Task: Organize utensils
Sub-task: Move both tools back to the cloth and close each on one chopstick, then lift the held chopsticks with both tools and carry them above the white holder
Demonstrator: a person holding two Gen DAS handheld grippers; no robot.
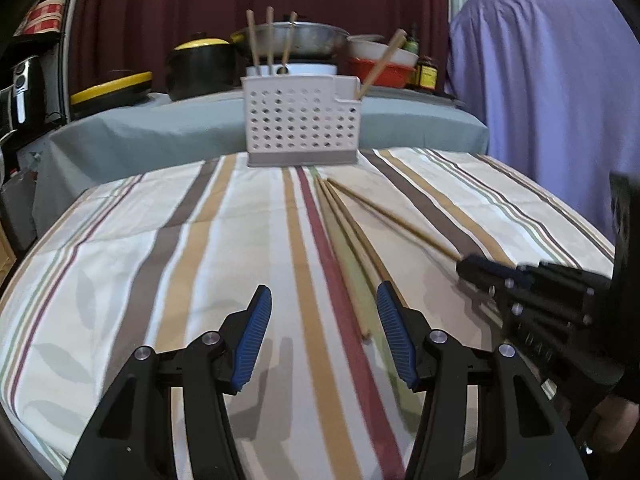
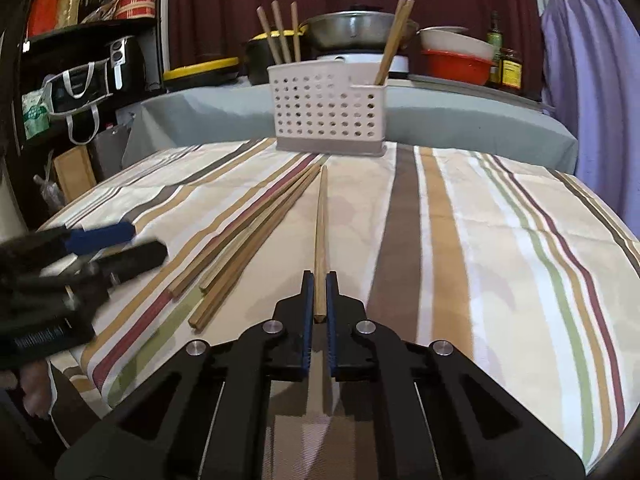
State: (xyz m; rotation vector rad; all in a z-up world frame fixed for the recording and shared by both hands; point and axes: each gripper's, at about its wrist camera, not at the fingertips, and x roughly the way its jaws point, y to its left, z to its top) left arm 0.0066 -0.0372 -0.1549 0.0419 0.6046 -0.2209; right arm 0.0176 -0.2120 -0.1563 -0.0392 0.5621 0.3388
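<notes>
Right tongs point(image 2: 319, 280) tight on one chopstick point(image 2: 321, 232) — left tongs point(image 1: 324, 300) wide, seemingly empty.

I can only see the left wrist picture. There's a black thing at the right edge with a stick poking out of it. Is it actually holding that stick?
Observer: Yes. The right wrist view shows the right gripper closed on one chopstick near its end. The rest of it points toward the white holder.
Operator: How many sticks are in the holder's small compartment? Mine is a blur.
Observer: A pair of chopsticks, side by side, with their tops leaning to the right.
Operator: Is there anything off to the left that I'm missing?
Observer: A black bag with silvery handles sits on the dark shelving there.
</notes>
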